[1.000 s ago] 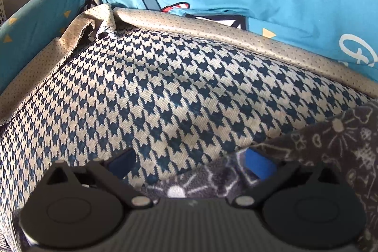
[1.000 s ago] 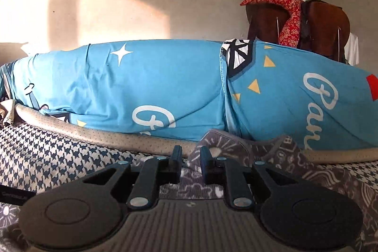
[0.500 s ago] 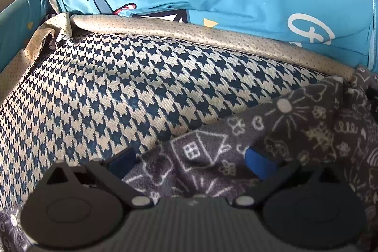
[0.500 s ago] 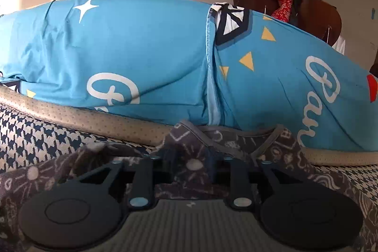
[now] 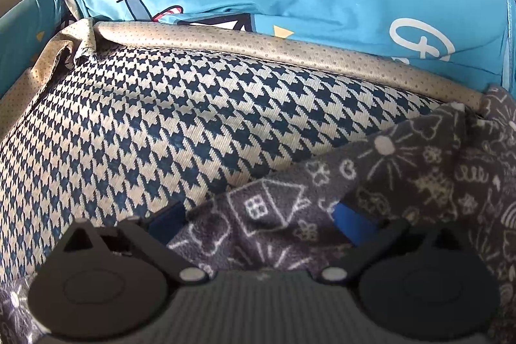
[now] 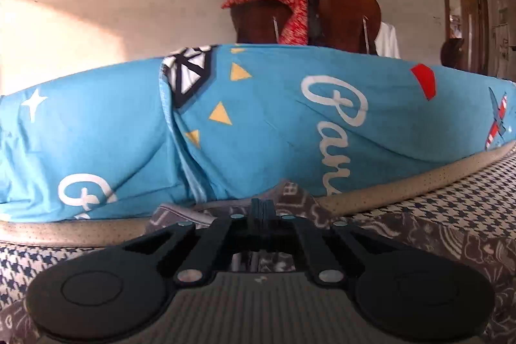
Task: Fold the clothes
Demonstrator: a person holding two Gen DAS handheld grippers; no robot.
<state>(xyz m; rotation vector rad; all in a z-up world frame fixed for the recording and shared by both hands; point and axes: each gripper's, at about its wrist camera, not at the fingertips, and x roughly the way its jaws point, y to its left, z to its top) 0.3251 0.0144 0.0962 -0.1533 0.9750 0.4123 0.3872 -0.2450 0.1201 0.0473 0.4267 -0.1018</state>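
Your right gripper was pinched shut on a raised fold of the grey doodle-print garment, right at its edge against the blue bedding. Your left gripper stood wide, the same garment bunched loosely between its blue pads (not clamped), spread over the houndstooth cover.

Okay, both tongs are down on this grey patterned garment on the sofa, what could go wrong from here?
The right tongs look shut on only a thin edge of the grey garment, so it may slip out when lifted. The left tongs stand open with cloth bunched between them, so closing now could catch a double layer.
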